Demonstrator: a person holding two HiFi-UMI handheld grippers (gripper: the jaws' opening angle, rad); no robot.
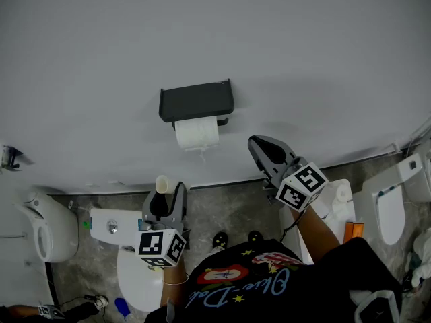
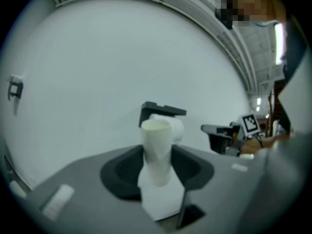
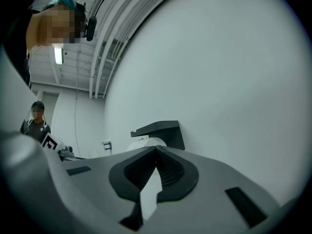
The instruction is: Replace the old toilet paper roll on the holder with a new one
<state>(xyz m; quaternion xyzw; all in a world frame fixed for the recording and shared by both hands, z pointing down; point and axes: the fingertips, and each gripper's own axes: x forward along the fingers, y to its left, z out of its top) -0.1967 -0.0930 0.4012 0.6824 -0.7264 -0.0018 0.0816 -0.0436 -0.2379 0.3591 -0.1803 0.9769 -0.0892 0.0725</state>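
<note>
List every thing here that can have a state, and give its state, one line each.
holder: loaded, carrying a roll.
toilet paper roll: mounted on the holder, tail hanging down.
cardboard tube: bare, upright, gripped.
left gripper: shut on the cardboard tube.
right gripper: shut, nothing between its jaws.

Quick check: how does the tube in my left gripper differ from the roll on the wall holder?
The tube is bare and narrow; the roll is fat with white paper. The tube stands upright, held in the left gripper; the roll lies level on the holder, with a ragged tail hanging down. Both are pale cylinders.
</note>
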